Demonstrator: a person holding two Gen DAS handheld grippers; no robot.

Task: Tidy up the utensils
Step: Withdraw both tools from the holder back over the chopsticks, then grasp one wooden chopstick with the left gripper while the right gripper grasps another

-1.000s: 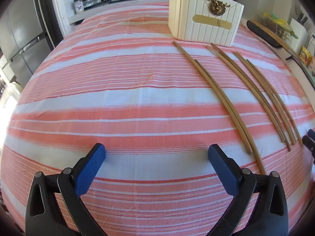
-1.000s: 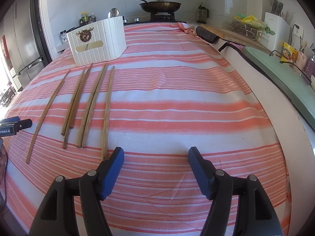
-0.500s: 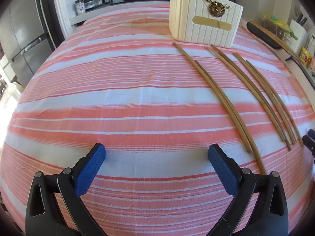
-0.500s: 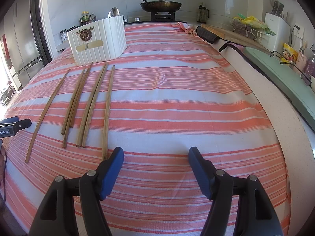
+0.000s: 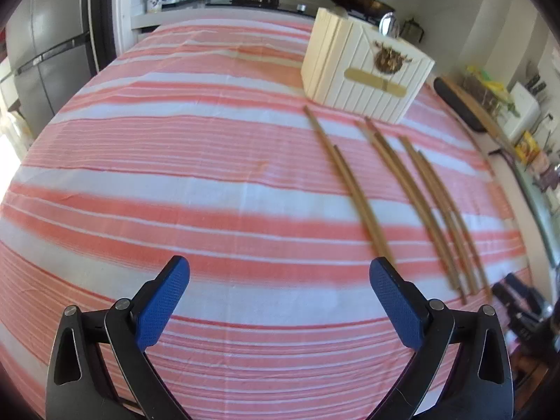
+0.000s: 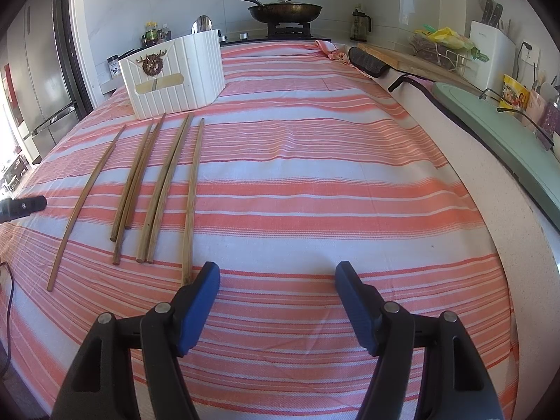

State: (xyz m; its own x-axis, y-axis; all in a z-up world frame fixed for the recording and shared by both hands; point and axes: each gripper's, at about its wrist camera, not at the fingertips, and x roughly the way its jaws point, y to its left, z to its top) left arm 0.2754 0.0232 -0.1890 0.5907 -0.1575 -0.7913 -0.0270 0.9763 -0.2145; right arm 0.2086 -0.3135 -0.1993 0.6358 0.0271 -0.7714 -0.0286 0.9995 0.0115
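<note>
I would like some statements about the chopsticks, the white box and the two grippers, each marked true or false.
1. The chopsticks lie on the striped cloth. True.
2. The right gripper holds a chopstick. False: it is open and empty.
3. The white box stands beyond the chopsticks. True.
4. The left gripper is shut. False: it is open, nothing between its fingers.
5. All chopsticks are inside the box. False: they lie on the cloth.
</note>
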